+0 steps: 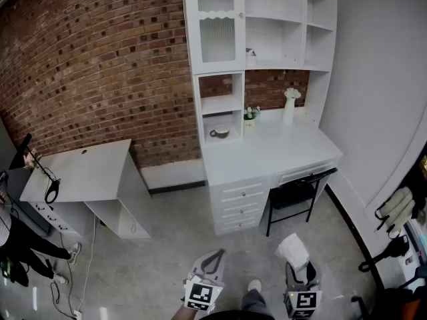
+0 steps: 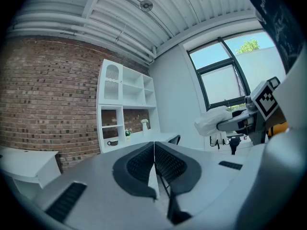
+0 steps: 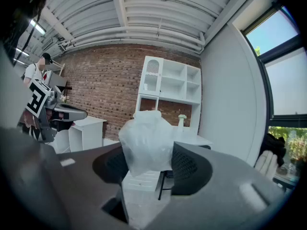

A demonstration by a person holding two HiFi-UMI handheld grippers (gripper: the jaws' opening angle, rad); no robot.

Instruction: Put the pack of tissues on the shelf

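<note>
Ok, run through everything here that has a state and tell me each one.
left gripper, jaws shut, empty
right gripper, jaws shut on the pack of tissues
pack of tissues, held in the right gripper
cabinet door, shut
desk drawers, shut
chair, pushed in under the desk
mug, upright
vase, upright on the desk

Landmark: white shelf unit with desk below.
- Behind it and to its left: red brick wall.
- To its right: plain white wall, large dark-framed window, daylight coming in.
- Under desk: drawers on left, black chair on right.
- To its left, against brick: small white table.
- In front: grey speckled floor.
- Above: ribbed white ceiling.
</note>
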